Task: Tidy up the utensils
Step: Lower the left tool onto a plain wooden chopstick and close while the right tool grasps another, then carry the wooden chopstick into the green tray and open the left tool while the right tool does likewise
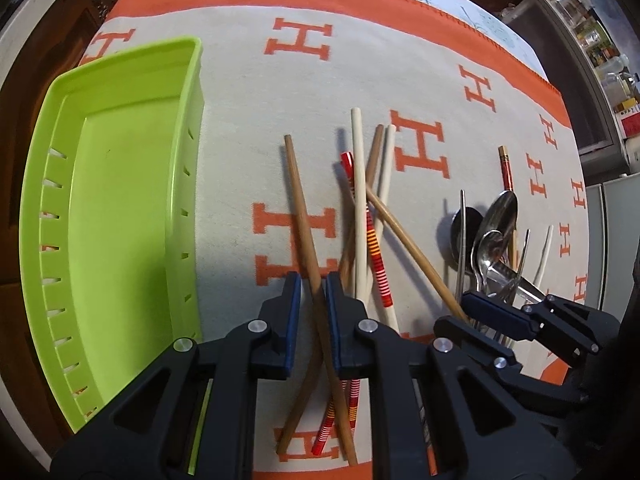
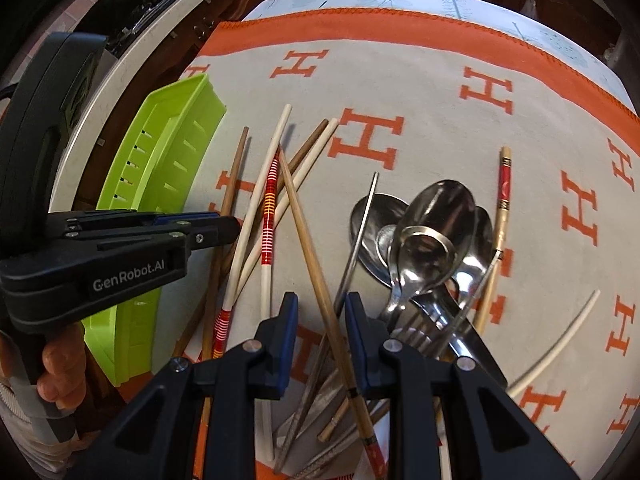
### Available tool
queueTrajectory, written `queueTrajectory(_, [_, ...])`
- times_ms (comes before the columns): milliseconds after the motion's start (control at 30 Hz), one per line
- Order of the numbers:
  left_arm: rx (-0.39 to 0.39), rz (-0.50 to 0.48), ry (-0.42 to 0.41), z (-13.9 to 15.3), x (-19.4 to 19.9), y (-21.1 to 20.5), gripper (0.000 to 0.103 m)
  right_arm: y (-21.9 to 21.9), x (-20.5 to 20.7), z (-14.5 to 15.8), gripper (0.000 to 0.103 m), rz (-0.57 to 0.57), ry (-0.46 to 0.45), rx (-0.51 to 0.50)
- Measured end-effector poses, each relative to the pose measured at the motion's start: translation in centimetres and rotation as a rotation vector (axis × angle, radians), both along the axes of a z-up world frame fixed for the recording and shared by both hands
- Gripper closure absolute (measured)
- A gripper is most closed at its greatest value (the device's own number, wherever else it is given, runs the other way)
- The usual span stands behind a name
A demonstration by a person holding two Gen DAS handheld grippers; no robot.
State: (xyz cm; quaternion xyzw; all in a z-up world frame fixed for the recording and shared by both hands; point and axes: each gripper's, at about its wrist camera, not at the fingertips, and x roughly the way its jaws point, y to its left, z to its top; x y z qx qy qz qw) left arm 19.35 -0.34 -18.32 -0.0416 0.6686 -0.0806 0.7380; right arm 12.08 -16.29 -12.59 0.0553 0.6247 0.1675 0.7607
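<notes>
Left wrist view: orange-bordered H-patterned cloth (image 1: 240, 128) covers the table.

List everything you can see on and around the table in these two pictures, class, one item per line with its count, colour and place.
Tray: one, lime green, empty, at the cloth's left edge.
Cloth: one, grey with orange H letters and orange border, covering the table.
Brown wooden chopsticks: several, crossed in the middle pile.
White chopsticks: at least two, same pile.
Red-striped chopsticks: at least two, same pile.
Red-topped chopstick: one, right of the spoons.
Spoons: several, silver metal, heaped on the right with a fork.
Person's hand: holding the left gripper's handle.
Left gripper: black, jaws either side of a brown chopstick.
Right gripper: black, jaws open over crossed chopsticks.
</notes>
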Motion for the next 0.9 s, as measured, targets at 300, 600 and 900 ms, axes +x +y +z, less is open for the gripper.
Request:
queueTrajectory(300, [-0.023, 0.007, 0.003, -0.1, -0.7, 0.0, 0.099, -0.4, 0.4, -0.7, 0.097, -0.009, 0.054, 0.097])
queueTrajectory(600, [-0.102, -0.003, -0.017, 2.3, -2.4, 0.1, 0.099, -2.6, -1.0, 1.0, 0.097, -0.062, 0.041, 0.155])
queueTrajectory(900, [-0.156, -0.021, -0.096, 8.1, -4.5, 1.6, 0.099, -0.4, -1.7, 4.2, 0.097, -0.073, 0.02, 0.192])
